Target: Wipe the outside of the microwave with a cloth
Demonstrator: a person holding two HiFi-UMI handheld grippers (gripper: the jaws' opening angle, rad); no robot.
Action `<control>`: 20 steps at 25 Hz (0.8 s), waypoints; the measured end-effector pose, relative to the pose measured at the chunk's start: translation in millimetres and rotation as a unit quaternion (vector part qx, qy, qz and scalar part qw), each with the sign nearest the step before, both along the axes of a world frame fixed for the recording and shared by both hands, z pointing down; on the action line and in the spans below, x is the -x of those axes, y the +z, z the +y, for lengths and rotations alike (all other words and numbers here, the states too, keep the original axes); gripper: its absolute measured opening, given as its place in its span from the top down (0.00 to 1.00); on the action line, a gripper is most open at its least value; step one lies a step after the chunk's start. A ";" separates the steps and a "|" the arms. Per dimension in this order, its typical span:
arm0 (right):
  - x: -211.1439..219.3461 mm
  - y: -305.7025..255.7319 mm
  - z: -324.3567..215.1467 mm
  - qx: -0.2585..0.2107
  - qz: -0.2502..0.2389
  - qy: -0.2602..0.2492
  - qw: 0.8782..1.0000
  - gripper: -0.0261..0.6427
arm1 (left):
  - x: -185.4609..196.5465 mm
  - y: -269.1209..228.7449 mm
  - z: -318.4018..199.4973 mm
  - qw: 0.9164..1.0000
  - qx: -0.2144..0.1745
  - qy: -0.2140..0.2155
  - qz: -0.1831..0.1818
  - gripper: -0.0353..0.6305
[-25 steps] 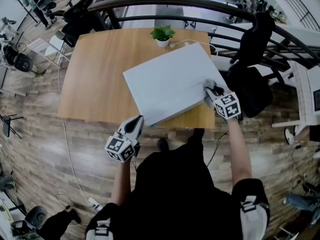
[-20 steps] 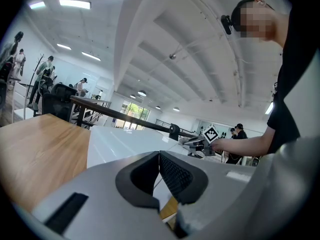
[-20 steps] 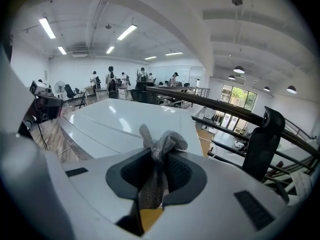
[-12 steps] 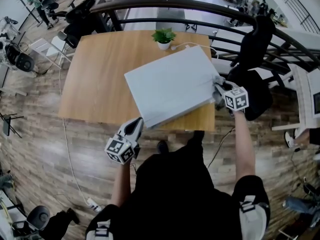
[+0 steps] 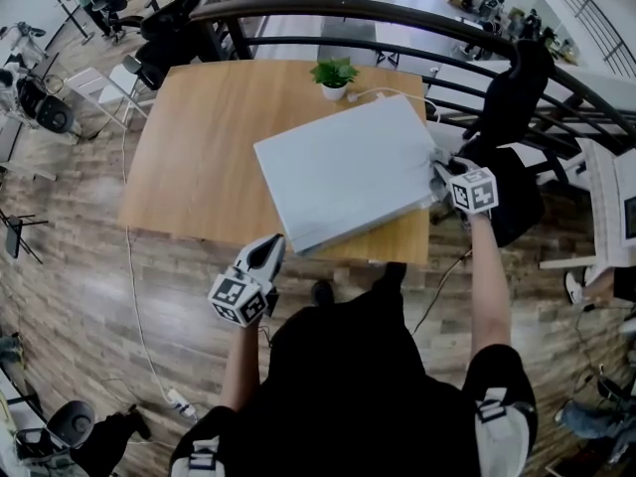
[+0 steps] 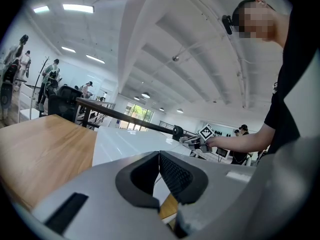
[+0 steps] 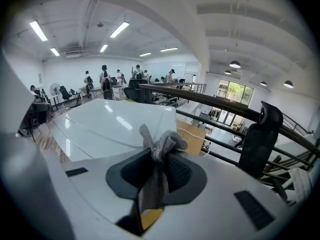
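Head view: white microwave (image 5: pixel 338 172) on the wooden table (image 5: pixel 189 157), small plant (image 5: pixel 335 74) behind it. Right gripper (image 5: pixel 440 175) at the microwave's right edge. Left gripper (image 5: pixel 266 249) down low, just off the table's near edge.

Left gripper view: jaws pressed together, nothing between.

Right gripper view: jaws squeezed tight on a grey cloth (image 7: pixel 159 141), microwave top just past it.

The person wears a black short-sleeved top and dark shoes (image 5: pixel 321 288). The left hand-held gripper (image 5: pixel 270 240) and right hand-held gripper (image 5: pixel 437 170) have pale grey bodies and dark ridged pads (image 6: pixel 176 176), and each carries a white cube (image 5: pixel 239 297) printed with black square markers.
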State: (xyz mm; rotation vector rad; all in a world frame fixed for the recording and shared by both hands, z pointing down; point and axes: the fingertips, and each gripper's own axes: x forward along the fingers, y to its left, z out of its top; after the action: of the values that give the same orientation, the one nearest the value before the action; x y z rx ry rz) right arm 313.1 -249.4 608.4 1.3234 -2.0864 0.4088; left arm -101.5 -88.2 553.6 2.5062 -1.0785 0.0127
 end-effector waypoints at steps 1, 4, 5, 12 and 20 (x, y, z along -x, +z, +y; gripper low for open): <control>0.4 0.1 -1.7 0.001 -0.001 0.000 1.000 0.87 | 0.8 0.5 0.4 1.000 0.001 -0.001 0.000 0.94; 5.6 -10.8 -9.7 -0.015 0.005 -0.005 1.000 0.87 | 2.9 1.8 1.4 1.000 0.004 -0.005 0.000 0.94; 5.8 -12.4 -12.3 -0.018 0.008 -0.007 1.000 0.87 | 3.4 1.5 1.6 1.000 0.006 -0.007 -0.001 0.94; 6.6 -12.4 -26.6 -0.016 0.014 -0.011 1.000 0.87 | 6.4 0.6 1.2 1.000 0.013 -0.016 -0.002 0.94; 12.3 -11.5 -30.1 -0.013 0.014 -0.011 1.000 0.87 | 13.2 3.6 0.8 1.000 0.012 -0.025 -0.002 0.94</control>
State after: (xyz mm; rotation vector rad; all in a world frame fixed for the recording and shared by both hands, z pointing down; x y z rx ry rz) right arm 300.8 -279.5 596.9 1.3120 -2.0875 0.3520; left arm -114.7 -87.4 557.2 2.4580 -1.1360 0.0171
